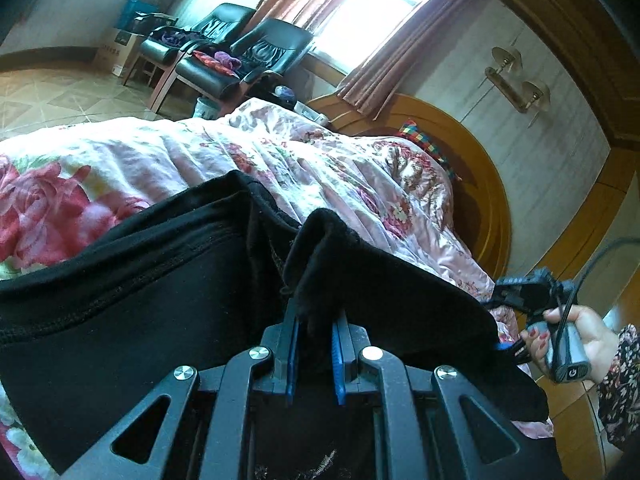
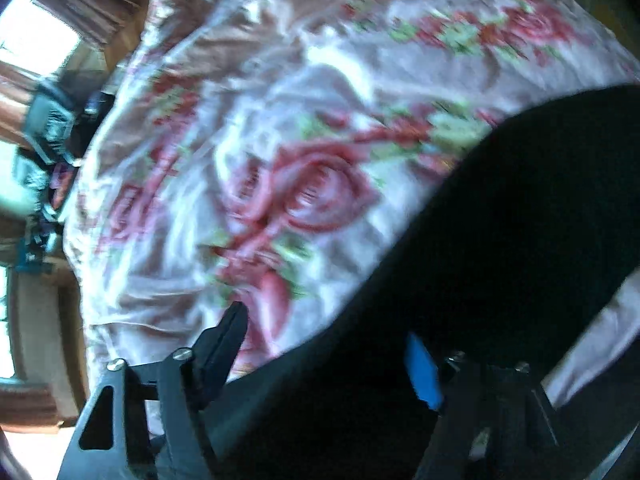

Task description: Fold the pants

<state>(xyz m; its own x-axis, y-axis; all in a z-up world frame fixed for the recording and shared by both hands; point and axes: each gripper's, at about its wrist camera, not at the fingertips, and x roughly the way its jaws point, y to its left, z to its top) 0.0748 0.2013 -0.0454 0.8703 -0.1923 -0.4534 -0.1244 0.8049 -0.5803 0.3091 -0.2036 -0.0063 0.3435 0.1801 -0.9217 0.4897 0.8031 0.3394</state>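
Observation:
The black pants (image 1: 160, 280) lie on the floral bedspread (image 1: 280, 152), bunched up toward the camera. My left gripper (image 1: 316, 312) is shut on a raised fold of the pants, with black cloth pinched between its blue pads. At the right edge of the left wrist view a hand (image 1: 576, 340) holds the other gripper's handle beside the pants' edge. The right wrist view is blurred. There my right gripper (image 2: 326, 322) stands open and wide over the pants (image 2: 500, 240). Dark cloth lies between its fingers, and its pads do not press on it.
A curved wooden headboard (image 1: 492, 208) bounds the bed on the right. Two black armchairs (image 1: 256, 56) with clothes on them stand by the curtained window (image 1: 376, 8). Tiled floor (image 1: 60, 96) lies beyond the bed's far left. A wall lamp (image 1: 516, 80) hangs above the headboard.

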